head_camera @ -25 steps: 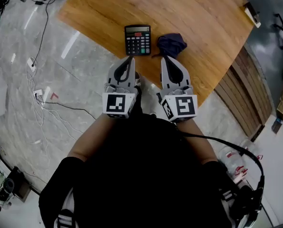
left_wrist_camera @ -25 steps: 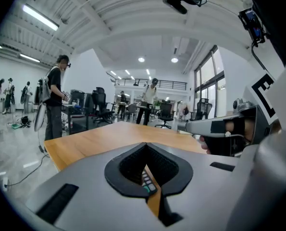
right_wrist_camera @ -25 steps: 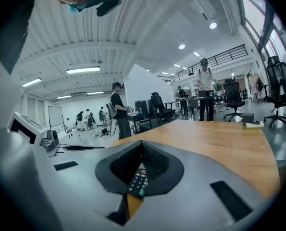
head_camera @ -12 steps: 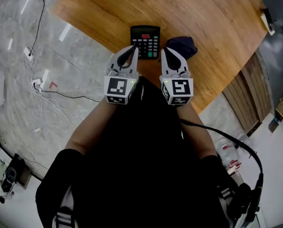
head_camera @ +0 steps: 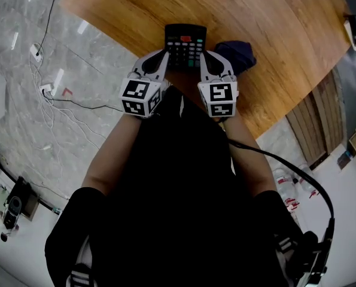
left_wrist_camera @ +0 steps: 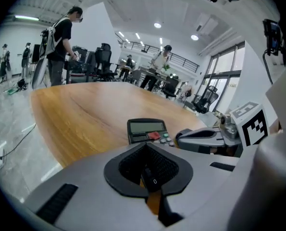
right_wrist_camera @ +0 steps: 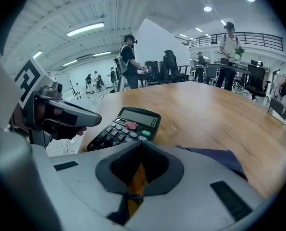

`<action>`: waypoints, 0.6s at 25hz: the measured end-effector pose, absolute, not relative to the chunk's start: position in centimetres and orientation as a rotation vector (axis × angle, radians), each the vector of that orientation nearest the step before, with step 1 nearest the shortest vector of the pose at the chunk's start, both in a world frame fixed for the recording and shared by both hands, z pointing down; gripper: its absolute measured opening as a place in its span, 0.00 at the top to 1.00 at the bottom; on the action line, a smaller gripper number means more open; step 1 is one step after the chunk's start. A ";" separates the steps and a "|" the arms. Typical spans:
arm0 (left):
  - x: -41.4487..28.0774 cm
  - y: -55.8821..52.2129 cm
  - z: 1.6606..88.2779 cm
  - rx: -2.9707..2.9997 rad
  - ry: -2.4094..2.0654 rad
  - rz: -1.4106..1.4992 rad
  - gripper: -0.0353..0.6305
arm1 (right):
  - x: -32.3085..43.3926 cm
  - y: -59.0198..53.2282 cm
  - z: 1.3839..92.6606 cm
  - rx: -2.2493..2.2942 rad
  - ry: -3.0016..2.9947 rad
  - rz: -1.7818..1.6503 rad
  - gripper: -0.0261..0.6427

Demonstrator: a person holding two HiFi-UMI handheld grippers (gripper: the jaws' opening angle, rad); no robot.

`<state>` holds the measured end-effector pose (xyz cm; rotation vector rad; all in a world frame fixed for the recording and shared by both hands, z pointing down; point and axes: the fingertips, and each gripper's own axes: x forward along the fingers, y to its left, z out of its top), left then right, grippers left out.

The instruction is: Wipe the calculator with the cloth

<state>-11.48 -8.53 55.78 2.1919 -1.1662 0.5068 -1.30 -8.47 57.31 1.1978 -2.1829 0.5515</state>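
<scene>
In the left gripper view we see the left gripper (left_wrist_camera: 146, 147) with its jaws closed tip to tip. Nothing is held between them; only a strip of wood shows through the slit. The right gripper (right_wrist_camera: 142, 146) is the same in its own view: jaws together and empty.

In the head view the two grippers point forward side by side over the near edge of the table (head_camera: 267, 17). The calculator (head_camera: 185, 43) lies flat between their tips, with its display on the far side and its keys toward us. The tip of the left gripper (head_camera: 164, 54) is at the calculator's near left corner, and the tip of the right gripper (head_camera: 203, 56) is at its right side. We cannot tell if either one touches it.

The dark blue cloth (head_camera: 237, 52) lies crumpled on the wood just to the right of the calculator, beside the right gripper. To the left of the table, white cables (head_camera: 46, 91) run over the grey floor (head_camera: 16, 130).
</scene>
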 end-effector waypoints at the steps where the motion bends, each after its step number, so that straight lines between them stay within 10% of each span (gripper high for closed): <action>1: -11.7 -8.4 55.9 2.180 -1.149 0.496 0.95 | -1.5 -8.5 57.4 1.190 -2.177 0.551 0.94; 4: -11.8 -7.7 56.5 2.147 -1.075 0.469 0.71 | -1.8 -8.3 57.8 1.175 -2.165 0.569 0.94; 15: -10.3 -6.8 56.0 2.073 -0.853 0.347 0.63 | -1.0 -8.3 58.5 1.231 -2.126 0.623 0.94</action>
